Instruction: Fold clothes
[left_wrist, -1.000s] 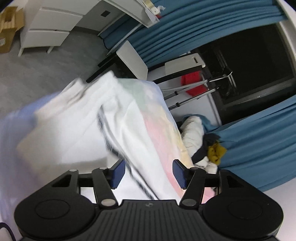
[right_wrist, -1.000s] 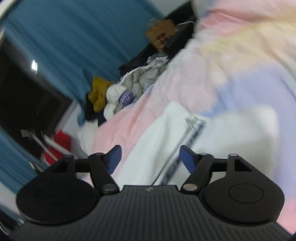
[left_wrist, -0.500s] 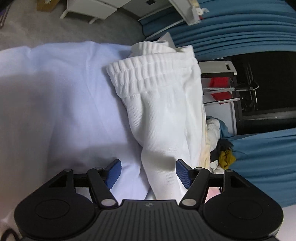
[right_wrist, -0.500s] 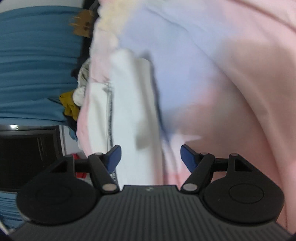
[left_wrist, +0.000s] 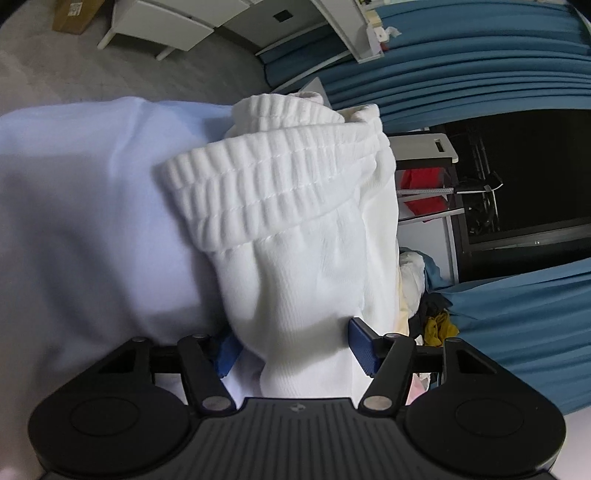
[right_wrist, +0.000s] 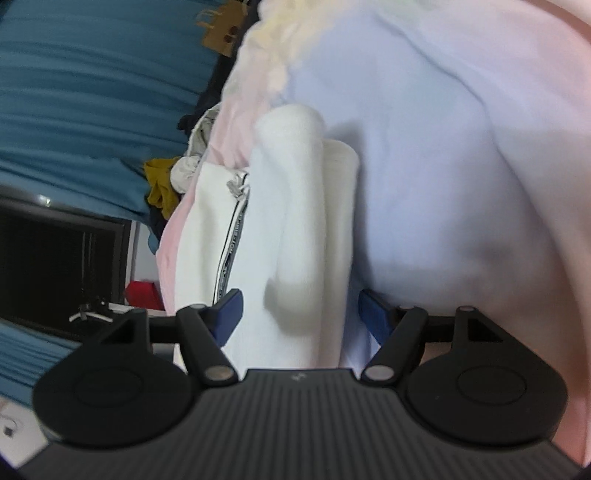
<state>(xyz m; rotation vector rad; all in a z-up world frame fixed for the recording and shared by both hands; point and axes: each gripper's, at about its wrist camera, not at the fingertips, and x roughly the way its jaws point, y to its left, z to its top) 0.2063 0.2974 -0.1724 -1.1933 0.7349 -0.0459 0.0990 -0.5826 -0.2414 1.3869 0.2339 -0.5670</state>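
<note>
A white pair of sweatpants (left_wrist: 295, 236) with a ribbed elastic waistband lies folded on the pastel bedsheet (left_wrist: 81, 221). In the right wrist view the same garment (right_wrist: 295, 206) shows a black-and-white side stripe. My left gripper (left_wrist: 293, 349) is open, its blue pads on either side of the thick fold of fabric. My right gripper (right_wrist: 297, 308) is open too, with the folded edge of the pants lying between its pads. Neither pair of jaws is closed on the cloth.
A heap of other clothes (left_wrist: 432, 314) with a mustard piece lies at the bed's far end; it also shows in the right wrist view (right_wrist: 166, 181). Blue curtains (left_wrist: 461, 66), a dark window, a white table with a red item (left_wrist: 421, 184) and white drawers (left_wrist: 159, 22) stand around.
Both grippers have dropped in close to the pants, which now lie settled and folded on the sheet. The fabric has come between each pair of open pads.
</note>
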